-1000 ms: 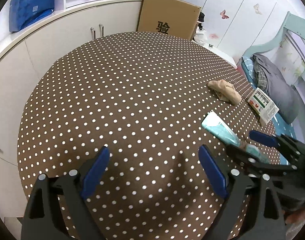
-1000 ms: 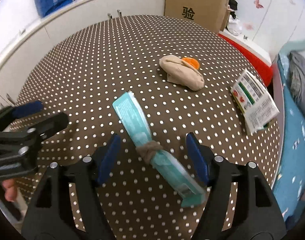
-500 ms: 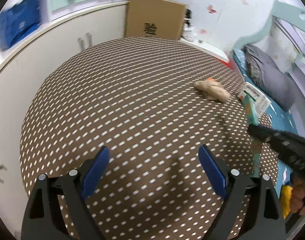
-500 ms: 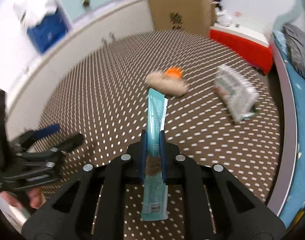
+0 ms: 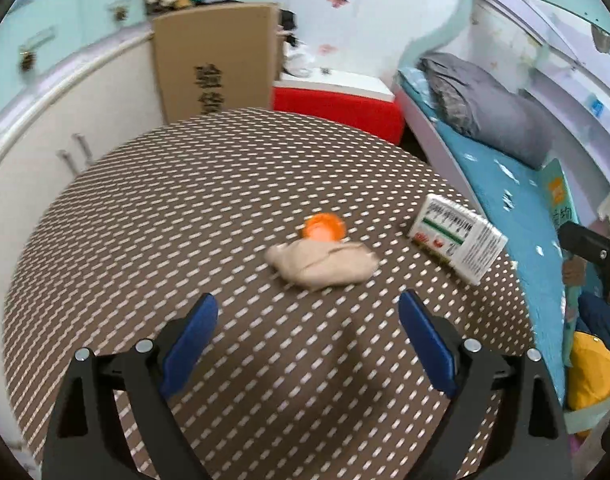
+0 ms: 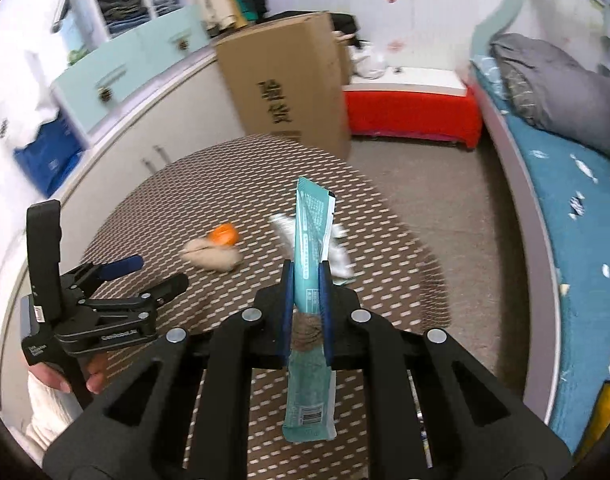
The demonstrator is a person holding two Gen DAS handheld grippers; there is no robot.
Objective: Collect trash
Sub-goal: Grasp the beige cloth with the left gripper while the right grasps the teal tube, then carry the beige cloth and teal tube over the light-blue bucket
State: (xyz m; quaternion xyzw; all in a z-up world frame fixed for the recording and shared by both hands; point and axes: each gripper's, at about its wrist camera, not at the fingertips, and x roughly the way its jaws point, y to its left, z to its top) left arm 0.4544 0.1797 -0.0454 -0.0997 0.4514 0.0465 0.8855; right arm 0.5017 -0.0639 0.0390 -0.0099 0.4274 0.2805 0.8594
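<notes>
Your two grippers are black angular frames, left gripper [image 5: 307, 340] and right gripper [image 6: 306, 280]; blue pads line the fingers [image 5: 191, 338]; silver screws [image 6: 176, 335] stud the joints; your sleeve [image 6: 51, 410] looks white.

brown dotted table [image 5: 153, 216] carries a beige cloth wad [image 5: 321, 266], orange lid [image 5: 324, 227], perhaps a carton [image 5: 457, 238].

In the right wrist view the white pack [image 6: 339, 258] at mid-frame is smeared and half hidden behind the wrapper [image 6: 311, 240]. At the left wrist view's right edge, the right tongs [image 5: 597, 246] are cut off. The bench [image 5: 153, 208] dots streak.
</notes>
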